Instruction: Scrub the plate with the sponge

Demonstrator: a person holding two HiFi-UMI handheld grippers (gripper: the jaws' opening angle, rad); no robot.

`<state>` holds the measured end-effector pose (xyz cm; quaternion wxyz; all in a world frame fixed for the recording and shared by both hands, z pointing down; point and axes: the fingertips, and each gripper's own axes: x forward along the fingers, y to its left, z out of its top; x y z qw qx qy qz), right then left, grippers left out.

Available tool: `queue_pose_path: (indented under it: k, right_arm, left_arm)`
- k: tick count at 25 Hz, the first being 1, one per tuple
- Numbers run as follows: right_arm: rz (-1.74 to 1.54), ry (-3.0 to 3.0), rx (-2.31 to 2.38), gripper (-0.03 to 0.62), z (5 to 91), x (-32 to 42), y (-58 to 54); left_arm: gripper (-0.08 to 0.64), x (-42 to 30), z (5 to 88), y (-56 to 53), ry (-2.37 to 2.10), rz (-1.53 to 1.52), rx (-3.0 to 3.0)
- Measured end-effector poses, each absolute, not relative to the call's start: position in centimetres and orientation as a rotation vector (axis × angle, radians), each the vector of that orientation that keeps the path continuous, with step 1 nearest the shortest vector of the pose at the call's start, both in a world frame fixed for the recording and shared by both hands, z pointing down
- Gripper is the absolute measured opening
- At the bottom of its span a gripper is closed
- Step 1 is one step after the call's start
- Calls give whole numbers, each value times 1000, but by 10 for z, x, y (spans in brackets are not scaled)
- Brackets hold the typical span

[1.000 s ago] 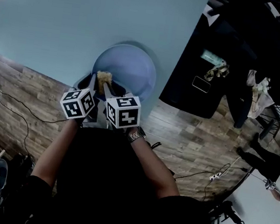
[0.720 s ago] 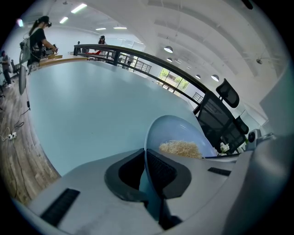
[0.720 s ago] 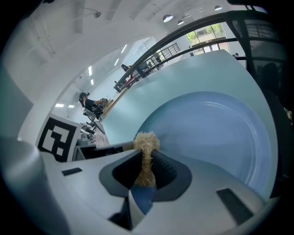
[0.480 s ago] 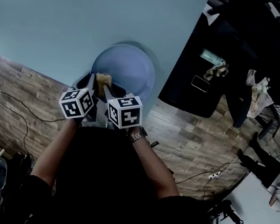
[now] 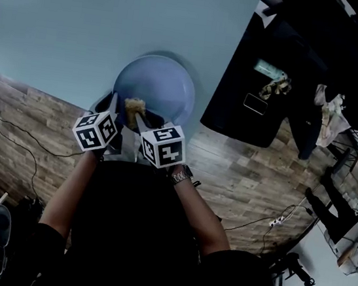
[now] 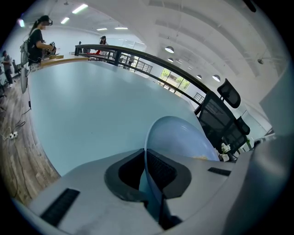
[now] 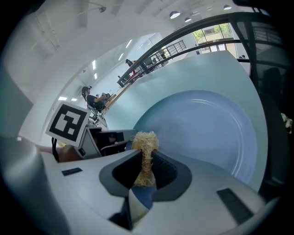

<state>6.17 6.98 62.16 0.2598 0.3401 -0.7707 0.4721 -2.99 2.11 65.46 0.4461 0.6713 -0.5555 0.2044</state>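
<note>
Scrubbing is under way on a pale blue-green table. Over the last second the blue plate shifts slightly left in the head view, while the right gripper draws back a touch toward the near rim. That small travel suggests the rubbing has begun but most of the face is yet to be covered. The left gripper is clamped on the plate's near rim, which runs edge-on between its jaws, with the dish rising ahead of them. The right jaws squeeze the sponge, whose straw-coloured tuft pokes past the tips; contact with the plate cannot be confirmed. The plate's face spreads ahead and to the right of those jaws and holds nothing else visible.
</note>
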Motion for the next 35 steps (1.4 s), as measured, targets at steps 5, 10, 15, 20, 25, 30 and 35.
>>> queue_pose_path:
  k: [5, 10, 15, 20, 25, 30, 35]
  right_arm:
    - [1244, -2087, 917, 66, 622, 71, 73]
    - [1217, -2081, 910, 66, 623, 81, 76]
    - [1227, -2064, 926, 66, 625, 97, 80]
    - [1234, -2077, 962, 66, 630, 118, 80]
    - [1234, -2063, 1000, 66, 629, 136, 78]
    - [1210, -2062, 1023, 66, 633, 146, 74]
    - [1183, -2020, 1022, 66, 622, 158, 67]
  left_arm:
    - [6, -30, 656, 20, -1378, 507, 1658]
    - [6, -29, 656, 18, -1376, 519, 1666]
    - [6, -28, 657, 18, -1374, 527, 1673]
    - [6, -24, 656, 17, -1375, 532, 1678]
    - [6, -24, 656, 18, -1376, 541, 1682]
    - [6, -28, 656, 18, -1374, 545, 1684]
    - [6, -27, 656, 17, -1376, 546, 1686]
